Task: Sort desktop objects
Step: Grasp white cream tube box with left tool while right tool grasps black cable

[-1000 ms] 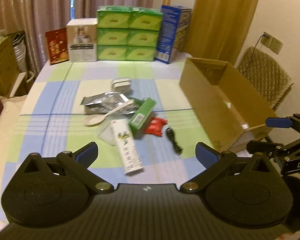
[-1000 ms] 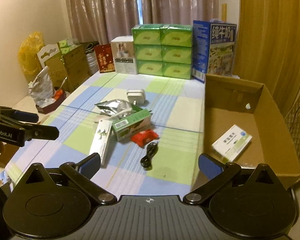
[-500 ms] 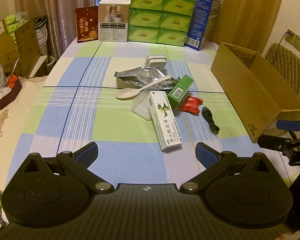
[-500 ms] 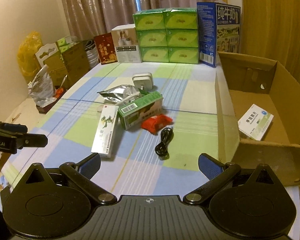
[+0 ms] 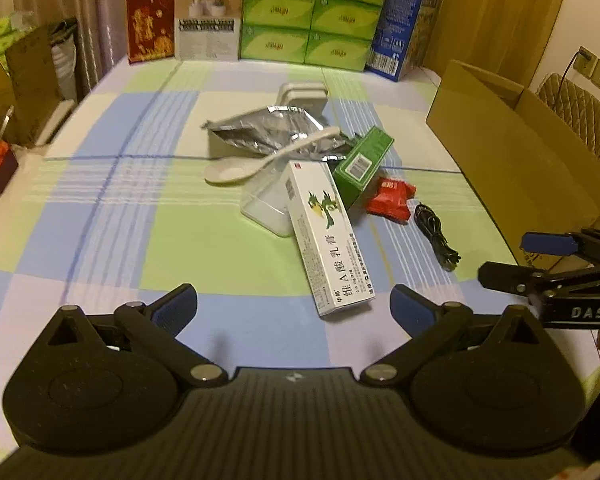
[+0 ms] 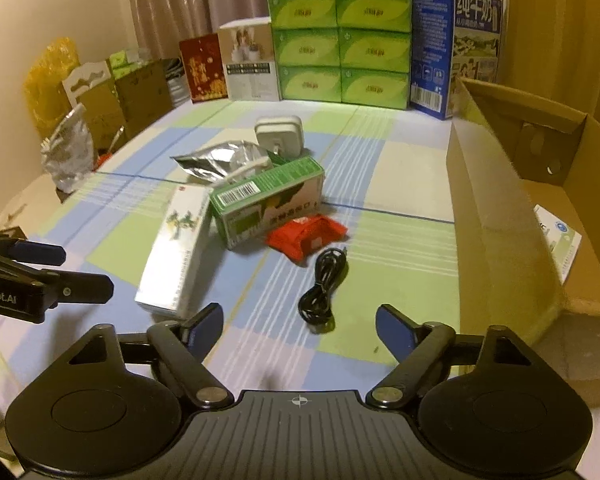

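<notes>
A long white box (image 5: pixel 328 236) lies just ahead of my left gripper (image 5: pixel 293 308), which is open and holds nothing. Behind the box sit a clear container (image 5: pixel 266 208), a white spoon (image 5: pixel 256 164), a foil bag (image 5: pixel 272 132), a green box (image 5: pixel 364 162), a red packet (image 5: pixel 392 200) and a white charger (image 5: pixel 304 96). A coiled black cable (image 6: pixel 324 284) lies directly in front of my right gripper (image 6: pixel 300 330). Its jaws are closing, with nothing between them. An open cardboard box (image 6: pixel 492 208) stands at the right with a white medicine box (image 6: pixel 560 240) inside.
Stacked green tissue boxes (image 6: pixel 340 44), a blue milk carton (image 6: pixel 452 44), a white box (image 6: pixel 248 64) and a red card (image 6: pixel 202 68) line the table's far edge. Bags and cartons (image 6: pixel 100 92) stand off the left side. Each gripper shows at the edge of the other's view.
Both grippers have come down and closer to the pile on the table. The right gripper's jaws have narrowed. Nothing on the table has moved.
</notes>
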Available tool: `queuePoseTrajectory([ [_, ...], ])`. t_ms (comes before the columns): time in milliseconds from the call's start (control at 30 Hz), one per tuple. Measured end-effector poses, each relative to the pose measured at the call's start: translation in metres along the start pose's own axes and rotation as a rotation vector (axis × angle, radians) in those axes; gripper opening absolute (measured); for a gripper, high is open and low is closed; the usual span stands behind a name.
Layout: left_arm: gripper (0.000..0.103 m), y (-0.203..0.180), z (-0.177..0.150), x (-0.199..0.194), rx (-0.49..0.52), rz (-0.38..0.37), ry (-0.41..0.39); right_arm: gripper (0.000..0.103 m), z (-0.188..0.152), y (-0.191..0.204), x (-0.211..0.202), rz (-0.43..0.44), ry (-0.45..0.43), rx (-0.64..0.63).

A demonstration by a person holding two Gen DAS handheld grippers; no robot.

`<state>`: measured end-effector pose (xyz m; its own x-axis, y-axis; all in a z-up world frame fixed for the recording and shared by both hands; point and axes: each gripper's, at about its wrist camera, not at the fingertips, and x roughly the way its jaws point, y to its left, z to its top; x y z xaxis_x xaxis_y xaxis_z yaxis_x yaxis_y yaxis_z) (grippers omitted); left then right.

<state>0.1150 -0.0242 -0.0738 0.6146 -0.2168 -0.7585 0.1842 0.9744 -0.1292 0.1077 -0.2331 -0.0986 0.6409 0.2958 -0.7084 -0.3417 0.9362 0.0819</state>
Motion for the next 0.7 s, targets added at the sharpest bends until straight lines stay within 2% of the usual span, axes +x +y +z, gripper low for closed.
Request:
queuePoseTrajectory([
  [133,0.09,-0.007,0.005,0.022,0.021,-0.014,0.015,0.069,-0.004,0.0,0.016,-0.014,0.025,-0.034],
  [433,0.071,-0.017,0.014,0.057,0.03,-0.047,0.025,0.059,-0.004,-0.005,0.039,-0.009,0.045,-0.029],
  [600,0.058,-0.022,0.018,0.069,0.068,-0.043,0.035,0.053,0.005,-0.004,0.05,-0.014,0.04,-0.034],
  [700,0.054,-0.022,0.019,0.075,0.076,-0.038,0.043,0.049,0.006,-0.003,0.057,-0.011,0.047,-0.033],
])
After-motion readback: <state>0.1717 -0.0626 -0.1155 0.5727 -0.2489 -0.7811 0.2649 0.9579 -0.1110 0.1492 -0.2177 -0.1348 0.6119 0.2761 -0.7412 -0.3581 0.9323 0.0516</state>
